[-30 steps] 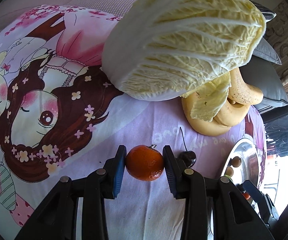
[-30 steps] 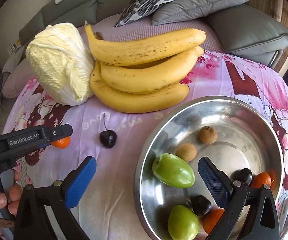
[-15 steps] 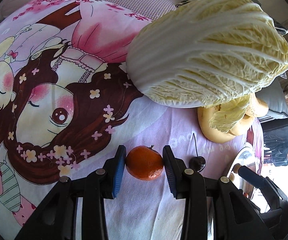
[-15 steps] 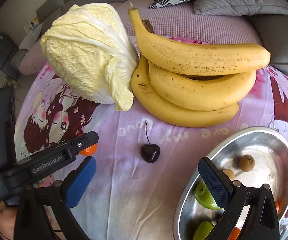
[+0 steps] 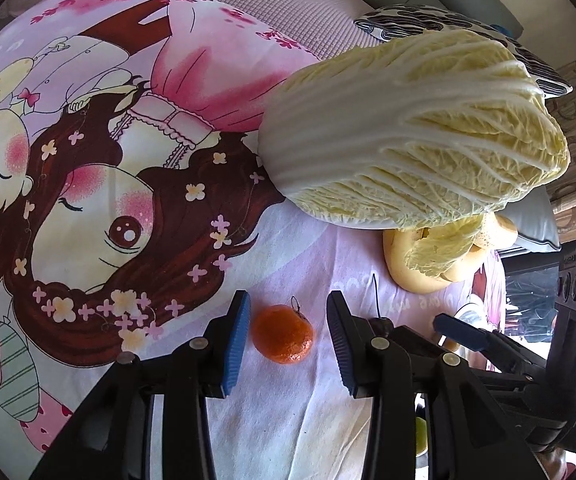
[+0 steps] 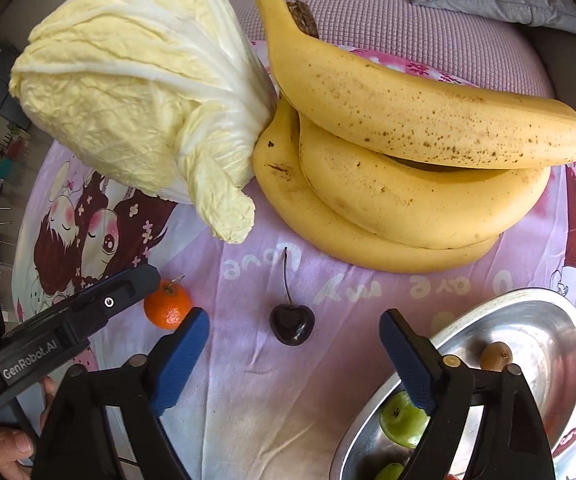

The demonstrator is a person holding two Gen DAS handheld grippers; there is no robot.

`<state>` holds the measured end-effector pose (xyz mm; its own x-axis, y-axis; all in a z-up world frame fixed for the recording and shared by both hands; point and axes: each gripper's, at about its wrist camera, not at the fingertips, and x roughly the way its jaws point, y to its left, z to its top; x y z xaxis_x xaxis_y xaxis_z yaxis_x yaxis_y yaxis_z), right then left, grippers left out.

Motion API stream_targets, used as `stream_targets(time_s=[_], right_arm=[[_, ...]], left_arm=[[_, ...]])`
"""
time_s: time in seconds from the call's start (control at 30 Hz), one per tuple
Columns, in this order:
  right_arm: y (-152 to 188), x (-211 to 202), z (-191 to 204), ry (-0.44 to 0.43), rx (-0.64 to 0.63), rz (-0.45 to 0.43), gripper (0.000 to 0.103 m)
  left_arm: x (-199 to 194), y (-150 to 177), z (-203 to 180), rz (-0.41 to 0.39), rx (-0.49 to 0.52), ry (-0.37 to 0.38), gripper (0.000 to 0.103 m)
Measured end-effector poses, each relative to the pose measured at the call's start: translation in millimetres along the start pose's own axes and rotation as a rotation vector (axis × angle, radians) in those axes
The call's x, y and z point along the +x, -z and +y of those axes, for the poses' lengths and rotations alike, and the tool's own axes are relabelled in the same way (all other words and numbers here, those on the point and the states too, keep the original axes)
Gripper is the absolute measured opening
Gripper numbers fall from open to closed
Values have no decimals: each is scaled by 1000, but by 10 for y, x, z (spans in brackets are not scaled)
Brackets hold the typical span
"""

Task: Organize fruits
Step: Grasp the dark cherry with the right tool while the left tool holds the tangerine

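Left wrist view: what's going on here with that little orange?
A person is sorting fruit with two hand-held grippers. The left gripper has its jaws open around the orange, which lies on the cloth untouched by either pad. The right gripper hangs open over the cherry. The bowl already holds several small fruits; the bananas and cabbage lie behind.
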<state>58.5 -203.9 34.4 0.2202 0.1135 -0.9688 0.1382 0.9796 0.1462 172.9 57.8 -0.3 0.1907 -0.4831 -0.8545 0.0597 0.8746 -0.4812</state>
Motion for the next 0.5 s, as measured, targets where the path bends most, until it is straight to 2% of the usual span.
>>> stream_targets(time_s=[0.07, 0.2, 0.5], right_arm=[[8, 67, 41, -1, -13, 8, 79], [27, 208, 117, 4, -34, 38, 56], [52, 351, 104, 44, -22, 50, 32]], left_arm=[[19, 4, 3, 6, 1, 5, 40], [75, 45, -17, 20, 13, 10, 40], [172, 137, -120, 43, 22, -7, 40]])
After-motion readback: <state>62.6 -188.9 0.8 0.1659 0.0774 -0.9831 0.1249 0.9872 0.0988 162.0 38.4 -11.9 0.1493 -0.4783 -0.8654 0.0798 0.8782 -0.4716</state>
